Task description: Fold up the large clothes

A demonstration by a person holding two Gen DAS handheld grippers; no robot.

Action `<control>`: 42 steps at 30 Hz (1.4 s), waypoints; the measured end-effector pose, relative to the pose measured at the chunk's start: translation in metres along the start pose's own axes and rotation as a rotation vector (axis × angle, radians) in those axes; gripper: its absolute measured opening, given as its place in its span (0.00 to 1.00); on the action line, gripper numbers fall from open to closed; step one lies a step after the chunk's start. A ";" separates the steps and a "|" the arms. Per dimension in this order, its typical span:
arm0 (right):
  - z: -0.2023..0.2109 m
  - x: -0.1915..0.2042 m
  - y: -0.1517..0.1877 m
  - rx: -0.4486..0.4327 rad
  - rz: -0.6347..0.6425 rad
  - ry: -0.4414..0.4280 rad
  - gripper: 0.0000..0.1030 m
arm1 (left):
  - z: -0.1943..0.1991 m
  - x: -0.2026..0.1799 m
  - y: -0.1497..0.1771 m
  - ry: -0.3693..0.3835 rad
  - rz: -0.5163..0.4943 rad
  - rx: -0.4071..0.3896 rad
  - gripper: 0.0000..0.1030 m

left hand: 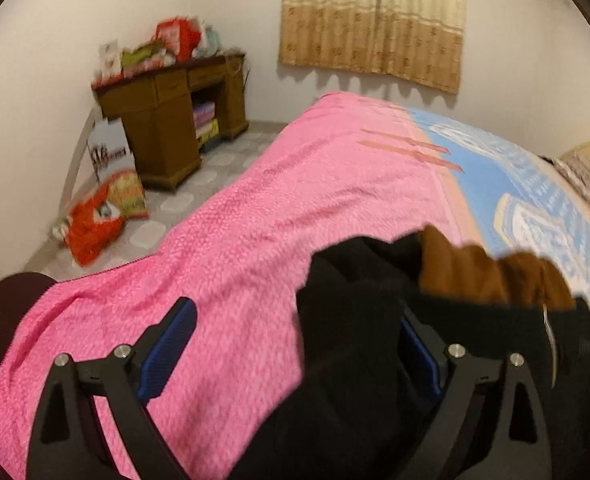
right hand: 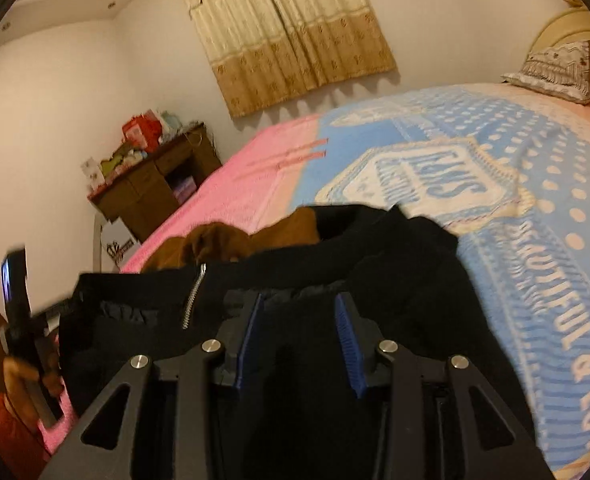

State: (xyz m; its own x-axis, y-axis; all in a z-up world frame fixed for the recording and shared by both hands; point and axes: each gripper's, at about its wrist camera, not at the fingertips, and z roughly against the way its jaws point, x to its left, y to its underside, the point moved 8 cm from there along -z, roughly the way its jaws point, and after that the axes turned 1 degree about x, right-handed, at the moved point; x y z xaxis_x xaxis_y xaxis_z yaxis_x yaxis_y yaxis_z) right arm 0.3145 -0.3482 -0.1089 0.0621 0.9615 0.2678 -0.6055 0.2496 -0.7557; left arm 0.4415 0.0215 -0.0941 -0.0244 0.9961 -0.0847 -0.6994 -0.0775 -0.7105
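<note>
Fold incomplete: the black zip-front jacket with brown lining (right hand: 335, 256) lies bunched on the near edge of the pink-and-blue bedspread (right hand: 515, 200).
My left gripper (left hand: 295, 344) stands wide, empty; my right gripper (right hand: 301, 340) is part-closed, gripping nothing visible. Flattening and folding remain.

Bed (right hand: 535, 208) under pink-and-blue blanket (left hand: 255, 240); black jacket (right hand: 395, 264) and pillow (right hand: 555, 70) atop.

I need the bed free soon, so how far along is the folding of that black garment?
Done: the black garment lies on the bed, bunched, its brown lining showing. In hand: nothing; the left tool stands wide open, and the right tool, half open, has no cloth pinched. Left: seemingly most of the folding.
</note>
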 end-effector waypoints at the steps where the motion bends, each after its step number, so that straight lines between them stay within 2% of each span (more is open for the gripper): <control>1: -0.013 -0.006 0.003 0.021 0.055 0.074 0.38 | 0.000 0.005 -0.006 0.015 0.032 0.009 0.95; 3: -0.031 -0.028 0.008 0.047 0.072 0.148 0.37 | 0.006 0.017 -0.015 0.023 0.089 -0.003 0.94; 5: -0.043 -0.052 0.008 0.027 0.046 0.174 0.36 | 0.016 0.030 -0.022 0.013 0.117 -0.026 0.94; 7: -0.043 -0.062 0.005 0.006 0.000 0.181 0.36 | 0.026 0.034 -0.015 0.021 0.107 -0.041 0.94; 10: -0.045 -0.057 0.005 0.003 0.050 0.235 0.36 | 0.043 0.016 0.013 0.062 0.003 -0.068 0.94; 13: -0.042 -0.060 0.005 0.002 0.039 0.222 0.36 | 0.048 -0.013 0.042 0.075 -0.114 -0.088 0.94; 14: -0.042 -0.059 0.005 0.002 0.041 0.226 0.36 | 0.039 -0.024 0.054 0.036 -0.156 -0.092 0.95; 16: -0.041 -0.055 0.003 0.017 0.058 0.242 0.37 | 0.020 -0.026 0.064 -0.032 -0.157 -0.057 0.96; 18: -0.037 -0.050 0.001 0.041 0.063 0.250 0.38 | -0.013 -0.020 0.070 -0.024 -0.091 0.005 1.00; 19: -0.025 -0.046 -0.002 0.026 0.046 0.256 0.38 | -0.022 -0.016 0.070 -0.016 -0.050 0.019 1.00; 21: 0.006 -0.030 -0.007 -0.065 0.022 0.231 0.38 | -0.027 -0.011 0.067 0.028 0.005 0.040 1.00; 23: 0.024 0.004 -0.005 -0.105 0.055 0.144 0.38 | -0.023 -0.011 0.064 0.032 -0.007 0.030 1.00; 26: 0.021 0.056 0.007 -0.067 0.139 0.059 0.38 | -0.004 -0.011 0.060 0.020 -0.038 0.005 1.00; 28: 0.008 0.088 0.015 -0.033 0.180 0.000 0.38 | 0.022 0.000 0.057 0.009 -0.036 -0.036 1.00; 31: -0.012 0.113 0.021 -0.026 0.212 -0.020 0.38 | 0.056 0.023 0.064 -0.049 -0.022 -0.106 1.00; 32: -0.023 0.115 0.025 -0.008 0.212 -0.026 0.38 | 0.064 0.032 0.070 -0.075 -0.010 -0.116 1.00; 34: -0.057 0.107 0.042 0.056 0.232 0.021 0.40 | 0.070 0.046 0.082 -0.098 0.019 -0.113 1.00; 36: -0.064 0.104 0.049 0.005 0.263 0.020 0.42 | 0.075 0.057 0.102 -0.095 0.056 -0.088 1.00; 39: -0.059 0.103 0.047 0.000 0.254 0.008 0.42 | 0.075 0.056 0.128 -0.048 0.108 -0.047 1.00; 42: -0.057 0.101 0.049 -0.004 0.236 -0.018 0.42 | 0.067 0.040 0.150 0.048 0.194 -0.008 1.00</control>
State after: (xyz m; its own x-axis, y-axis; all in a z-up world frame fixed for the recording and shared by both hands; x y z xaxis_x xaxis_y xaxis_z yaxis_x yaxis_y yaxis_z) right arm 0.3362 -0.2328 -0.1529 -0.0943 0.9911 0.0940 -0.5983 0.0190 -0.8010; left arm 0.2879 0.0523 -0.1576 -0.1237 0.9594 -0.2534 -0.6794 -0.2680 -0.6831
